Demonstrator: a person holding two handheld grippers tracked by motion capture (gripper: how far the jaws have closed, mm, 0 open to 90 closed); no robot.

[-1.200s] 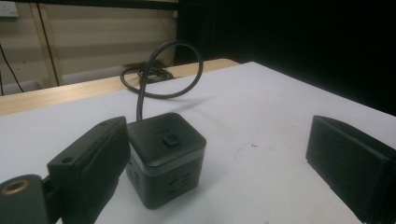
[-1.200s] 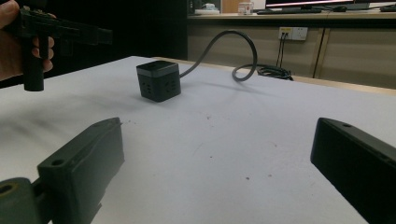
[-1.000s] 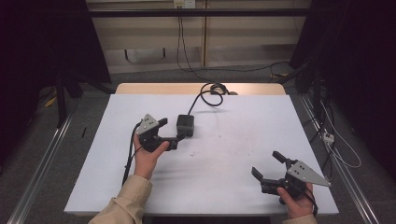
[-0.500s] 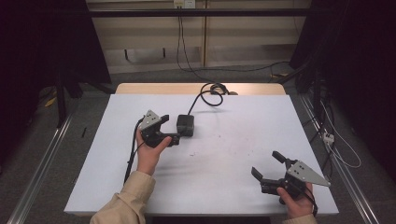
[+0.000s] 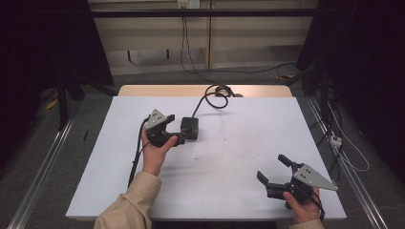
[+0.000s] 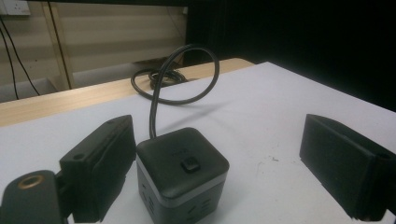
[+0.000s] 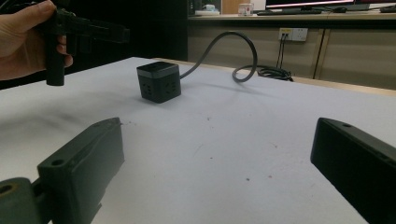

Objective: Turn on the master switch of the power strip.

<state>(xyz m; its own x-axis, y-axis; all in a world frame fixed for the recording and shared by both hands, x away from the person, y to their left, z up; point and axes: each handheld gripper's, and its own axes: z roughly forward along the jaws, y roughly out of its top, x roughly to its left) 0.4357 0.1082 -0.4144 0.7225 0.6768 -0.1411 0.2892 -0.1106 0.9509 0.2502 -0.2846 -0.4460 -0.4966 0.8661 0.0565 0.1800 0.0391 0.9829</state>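
Left gripper [image 5: 177, 135]: fingers [image 6: 100, 163] spread wide, nothing held. The cube [image 6: 181, 170], a small black power block with a button on top and socket slots in its sides, sits between them in the left gripper view, close against one finger, well apart from the other. Whether that near finger touches the cube cannot be told.

Cube sits on the white surface [image 5: 229, 162], left of centre and toward the far edge. Its cord [image 5: 210, 95] rises from the back, loops, and runs to a coil at the far edge.

Right gripper [image 5: 274, 171]: fingers [image 7: 84, 161] also apart and empty, near the surface's near right corner, well apart from the cube.

Judged step: closing on the cube.
- Centre the cube in the gap first, so both fingers meet its flat side faces together; closing off-centre would likely push it sideways.
- Keep the fingers level and low enough to seat on the side walls, clear of the top button.
- Stay in front of the cord's root; a pinched cord would tilt the grip.
- Expect the stiff loop to tug when the cube lifts.
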